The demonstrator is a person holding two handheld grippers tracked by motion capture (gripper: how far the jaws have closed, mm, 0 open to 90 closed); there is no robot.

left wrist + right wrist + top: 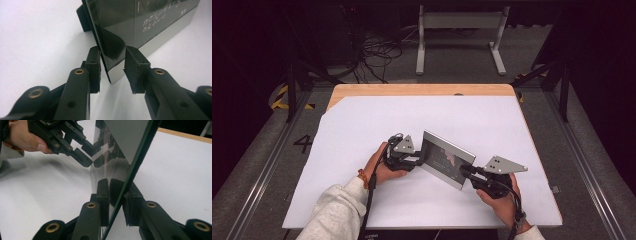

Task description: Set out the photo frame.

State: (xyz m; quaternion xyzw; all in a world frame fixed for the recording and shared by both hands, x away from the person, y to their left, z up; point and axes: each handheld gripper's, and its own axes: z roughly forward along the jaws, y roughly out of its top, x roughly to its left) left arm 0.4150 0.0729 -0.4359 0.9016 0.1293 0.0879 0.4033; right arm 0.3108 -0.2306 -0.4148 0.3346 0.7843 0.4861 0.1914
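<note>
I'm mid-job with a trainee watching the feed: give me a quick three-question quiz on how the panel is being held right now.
1. True or false: the glossy dark panel lies flat on the white sheet.
2. Which gripper has its jaws set either side of the panel's edge with a clear gap on one side? A) left gripper B) right gripper C) neither
3. Fill in: a hand holds the left gripper at the panel's ____ end in the high view.

Key
1. False: it stands tilted on edge between the two grippers.
2. A: the left gripper view shows a gap at one pad; the right gripper's jaws sit close against the panel.
3. Left.
</note>
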